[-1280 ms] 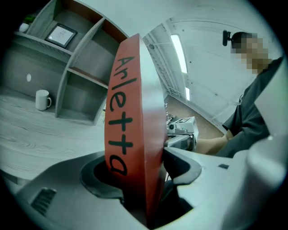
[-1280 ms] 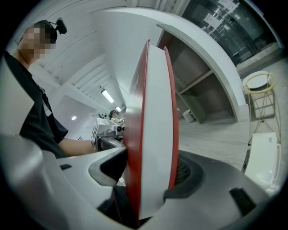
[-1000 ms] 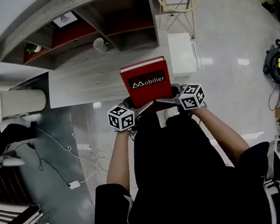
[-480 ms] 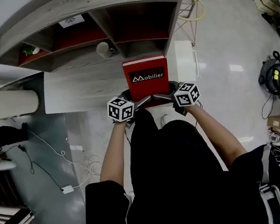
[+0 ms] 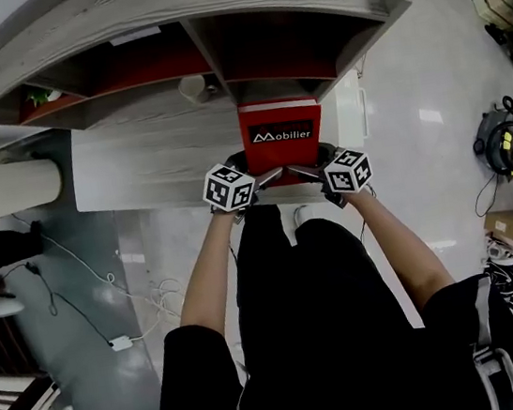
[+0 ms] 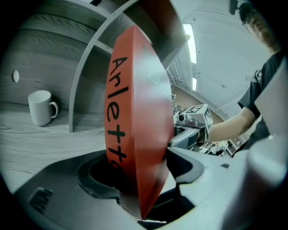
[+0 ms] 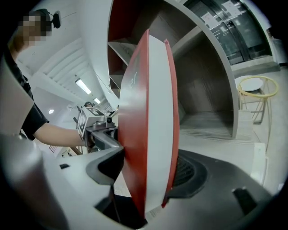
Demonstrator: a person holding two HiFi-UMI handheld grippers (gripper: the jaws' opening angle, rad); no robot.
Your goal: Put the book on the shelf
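two grippers on one red hardcover book. left gripper has the lower left corner, spine side. right gripper has the lower right corner, page-edge side. in each gripper view that corner sits deep between the jaws, which close on both covers. both sets of jaws have just been opening wider with the book between them.

book stands upright, black title panel towards the head camera. its top edge is at the mouth of the right-hand compartment of the grey wood-grain shelf unit, just right of the centre divider and over the lower ledge. can't tell if it touches the ledge.

both bare forearms reach forward and converge on the book, grippers angled in towards each other and tipped down.

white ceramic mug stands on the ledge, left of the book, apart from it.
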